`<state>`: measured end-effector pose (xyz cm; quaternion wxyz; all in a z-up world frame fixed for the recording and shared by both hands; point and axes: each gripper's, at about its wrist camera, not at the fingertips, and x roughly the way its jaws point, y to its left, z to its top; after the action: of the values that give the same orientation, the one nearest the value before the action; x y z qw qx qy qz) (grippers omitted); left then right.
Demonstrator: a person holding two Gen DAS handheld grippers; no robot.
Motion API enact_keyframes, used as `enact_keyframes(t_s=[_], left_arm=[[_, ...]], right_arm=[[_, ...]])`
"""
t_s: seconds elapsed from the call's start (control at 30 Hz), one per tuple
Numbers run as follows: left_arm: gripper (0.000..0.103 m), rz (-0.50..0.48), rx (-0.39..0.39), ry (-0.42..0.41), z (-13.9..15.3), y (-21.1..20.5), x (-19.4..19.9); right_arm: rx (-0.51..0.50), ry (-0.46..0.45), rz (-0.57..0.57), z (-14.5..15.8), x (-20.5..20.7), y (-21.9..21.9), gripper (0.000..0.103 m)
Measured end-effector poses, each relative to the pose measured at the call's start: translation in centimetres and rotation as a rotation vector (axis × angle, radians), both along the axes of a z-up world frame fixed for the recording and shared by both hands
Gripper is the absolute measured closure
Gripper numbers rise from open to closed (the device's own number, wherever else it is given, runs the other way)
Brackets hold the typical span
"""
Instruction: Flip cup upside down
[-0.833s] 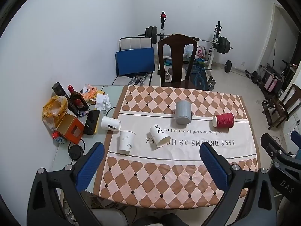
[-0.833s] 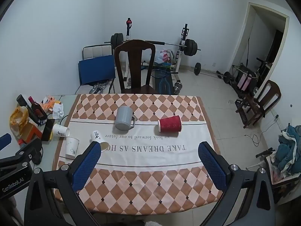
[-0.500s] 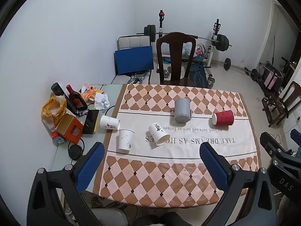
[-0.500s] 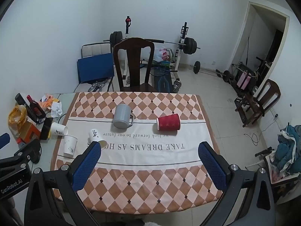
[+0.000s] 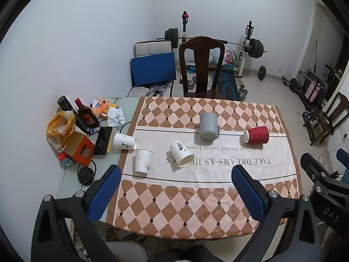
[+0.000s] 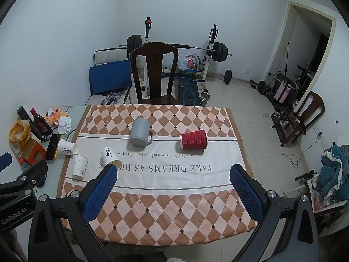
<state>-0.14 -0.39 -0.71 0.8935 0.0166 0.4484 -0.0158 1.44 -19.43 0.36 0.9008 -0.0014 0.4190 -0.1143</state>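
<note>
- Cups lie and stand scattered over the worktop, which wears a diamond-patterned cloth with a white printed band across its middle.
- Red ribbed paper cup lies on its side toward the right of the white band, mouth facing left.
- Grey mug stands upside down just left of the red cup, handle toward the red cup.
- White printed cup lies tipped on its side near the middle, open mouth toward the camera.
- White paper cup stands upright at the cloth's left edge; another white cup lies on its side just behind it, partly off the cloth.
- Left claw hangs above the near edge of the worktop, fingers spread wide, gripping nothing.
- Right claw hangs likewise above the near edge, fingers spread wide and empty, well apart from every cup.
- Bottles, an orange box and crumpled paper crowd the bare left strip of the worktop.
- Dark wooden chair stands at the far side.
</note>
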Motion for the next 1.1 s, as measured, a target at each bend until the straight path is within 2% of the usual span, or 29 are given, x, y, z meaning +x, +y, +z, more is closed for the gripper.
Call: enact_keyframes(t_s=[0.3,0.4,1.1], left_arm=[[0.0,-0.003,0.0,0.005,-0.1,-0.5,0.0],[0.0,-0.01,0.011,0.008,0.0,-2.4,-0.4],[0.0,-0.01,0.007,0.009,-0.1,-2.3,-0.4]], right_arm=[[-0.005,0.002,-0.001,-0.1,-0.2,-0.2,0.0],[-0.008,0.003,0.0,-0.5,-0.2,-0.4,0.0],[-0.012,0.005,-0.002,-0.6,-0.6,-1.0,0.0]])
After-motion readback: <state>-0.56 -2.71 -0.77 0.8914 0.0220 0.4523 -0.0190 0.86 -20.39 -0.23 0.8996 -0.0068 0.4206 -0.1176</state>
